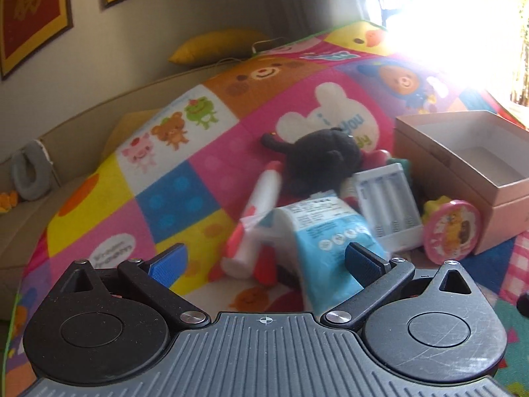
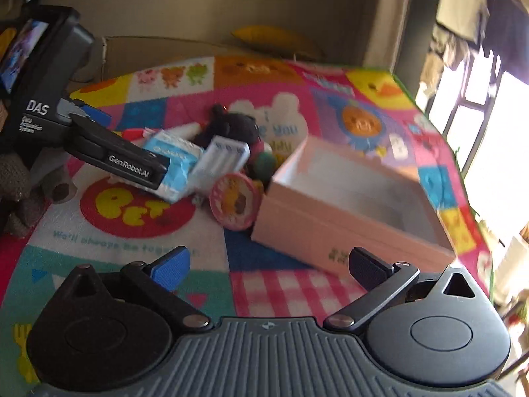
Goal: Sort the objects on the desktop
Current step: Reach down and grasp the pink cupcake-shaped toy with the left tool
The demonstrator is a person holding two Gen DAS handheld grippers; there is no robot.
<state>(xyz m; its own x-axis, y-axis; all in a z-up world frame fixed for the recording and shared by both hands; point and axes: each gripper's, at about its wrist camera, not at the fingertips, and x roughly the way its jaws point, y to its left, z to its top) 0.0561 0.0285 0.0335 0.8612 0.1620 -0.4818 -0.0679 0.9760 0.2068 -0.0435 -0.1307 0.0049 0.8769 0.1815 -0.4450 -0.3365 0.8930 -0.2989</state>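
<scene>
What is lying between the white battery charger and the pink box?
The round pink tin lies between the white battery charger and the pink box, seen best in the right wrist view.

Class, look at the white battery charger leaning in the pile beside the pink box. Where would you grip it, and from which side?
Probably grip the white battery charger across its two long edges, coming from above on the left gripper side. It leans tilted on the blue-and-white packet, so its upper end stands exposed, while the round pink toy crowds its lower corner.
</scene>
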